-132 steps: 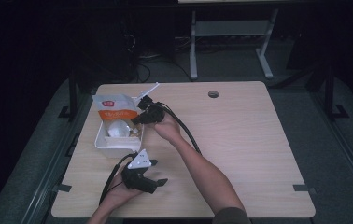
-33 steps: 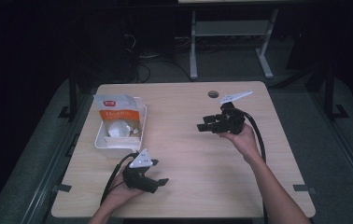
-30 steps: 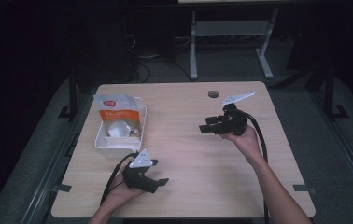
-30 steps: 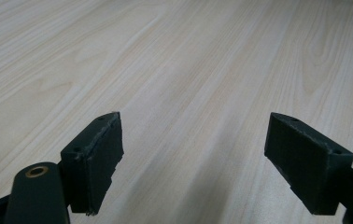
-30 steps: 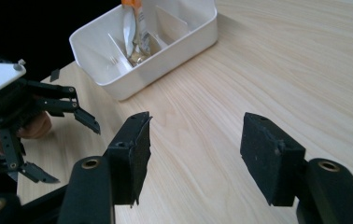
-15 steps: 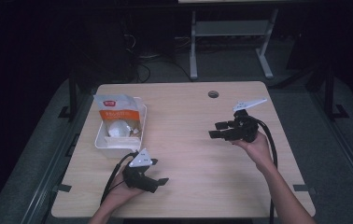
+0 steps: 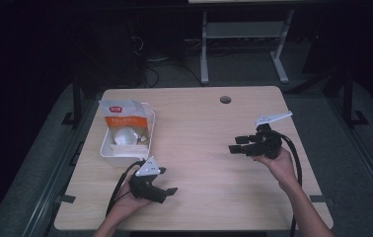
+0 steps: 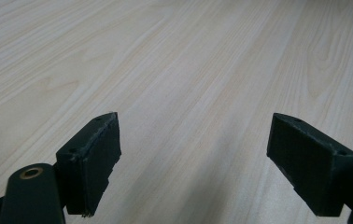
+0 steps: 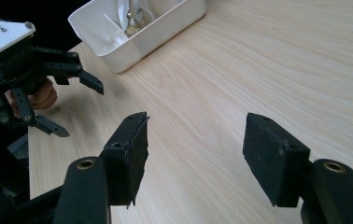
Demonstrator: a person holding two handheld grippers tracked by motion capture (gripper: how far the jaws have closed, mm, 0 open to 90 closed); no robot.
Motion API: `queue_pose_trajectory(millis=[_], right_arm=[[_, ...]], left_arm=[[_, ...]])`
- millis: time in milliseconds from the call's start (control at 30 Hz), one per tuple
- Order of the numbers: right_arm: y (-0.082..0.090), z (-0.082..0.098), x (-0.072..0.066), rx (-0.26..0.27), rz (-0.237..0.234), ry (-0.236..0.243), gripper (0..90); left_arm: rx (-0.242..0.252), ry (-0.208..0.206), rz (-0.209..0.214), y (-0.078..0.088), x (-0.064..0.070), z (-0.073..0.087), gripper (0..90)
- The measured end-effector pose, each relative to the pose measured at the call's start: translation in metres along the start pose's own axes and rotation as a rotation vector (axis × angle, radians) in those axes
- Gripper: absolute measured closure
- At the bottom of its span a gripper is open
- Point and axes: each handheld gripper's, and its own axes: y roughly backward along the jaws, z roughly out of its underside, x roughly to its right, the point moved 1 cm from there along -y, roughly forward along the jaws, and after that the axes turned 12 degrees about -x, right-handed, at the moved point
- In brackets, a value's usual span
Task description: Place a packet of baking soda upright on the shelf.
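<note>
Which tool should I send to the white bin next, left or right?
Left. The left tool, open, sits just in front of the white bin; the right tool, also open, is across the table.

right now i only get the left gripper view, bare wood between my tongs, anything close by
Observer: Nothing between them, but a white bin sits just past the left tongs, by the table's left edge.
Operator: whats in it
Observer: An orange-and-white bag stands at its far end, with pale items that I can't identify.
Operator: and the other tongs
Observer: The right tongs are open and empty at the table's right side, pointing toward the bin.
</note>
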Motion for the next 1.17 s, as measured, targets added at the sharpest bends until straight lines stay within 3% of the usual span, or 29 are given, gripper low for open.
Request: queue_pose_trajectory(millis=[567,933,1167], right_arm=[[0.009,0.031,-0.003,0.004,0.003,-0.026,38.6],[0.006,0.064,-0.006,0.001,-0.003,-0.052,36.7],[0.005,0.087,-0.017,-0.02,0.027,-0.044,32.7]], left_arm=[[0.002,-0.002,-0.002,0.001,0.0,0.0,17.0],[-0.001,0.003,0.001,0.0,-0.001,0.0,17.1],[0.009,0.003,0.0,0.002,0.0,0.0,17.1]])
